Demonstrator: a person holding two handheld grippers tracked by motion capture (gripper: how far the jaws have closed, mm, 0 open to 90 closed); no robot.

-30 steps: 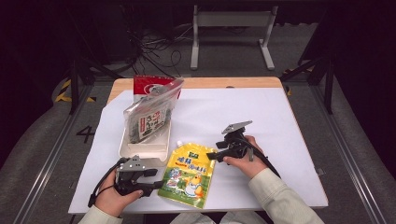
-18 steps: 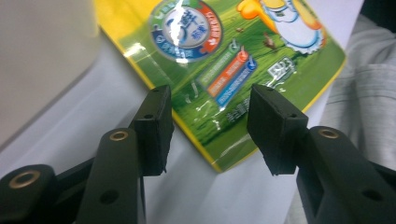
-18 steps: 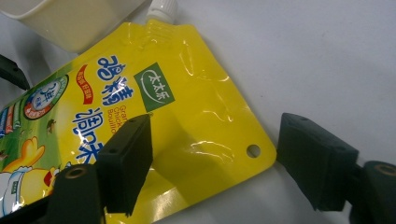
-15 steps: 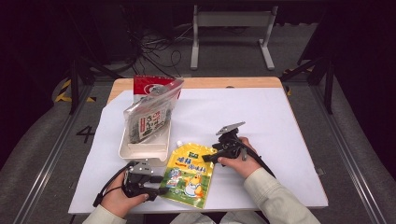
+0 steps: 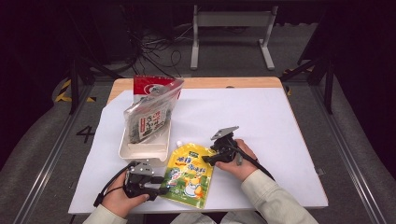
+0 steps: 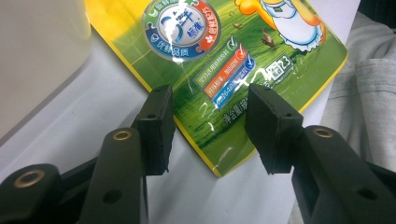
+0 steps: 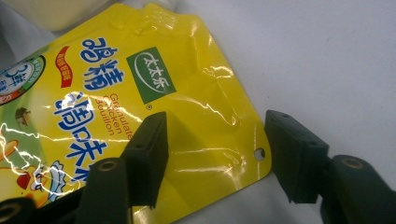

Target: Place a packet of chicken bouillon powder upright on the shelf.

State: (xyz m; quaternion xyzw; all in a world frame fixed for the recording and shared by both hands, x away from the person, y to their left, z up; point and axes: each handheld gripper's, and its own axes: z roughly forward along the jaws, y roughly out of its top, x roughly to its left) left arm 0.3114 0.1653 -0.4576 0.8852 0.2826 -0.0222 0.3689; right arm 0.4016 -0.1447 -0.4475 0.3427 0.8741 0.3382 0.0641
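A yellow and green stand-up pouch [image 5: 189, 175] of chicken bouillon lies flat near the table's front edge. My left gripper [image 5: 162, 190] is at its lower left corner. In the left gripper view the jaws [image 6: 210, 126] straddle that corner of the pouch [image 6: 224, 56]; they have just been closing and stand apart, pads off it. My right gripper [image 5: 207, 161] is at the pouch's right edge. Its jaws [image 7: 217, 154] bracket the corner with the punched hole on the pouch [image 7: 140, 93]. They too have just been closing and do not press on it.
A white tray [image 5: 140, 150] behind the pouch holds a clear bag of seaweed [image 5: 150, 116], leaning upright. A red packet [image 5: 149, 86] stands behind it. White paper [image 5: 261, 116] covers the table, bare to the right. A grey sleeve [image 6: 364, 79] lies past the pouch.
The left hand has drawn slightly toward the table's front edge. The right gripper has leaned down and left onto the pouch's right edge. The pouch has stayed in place.
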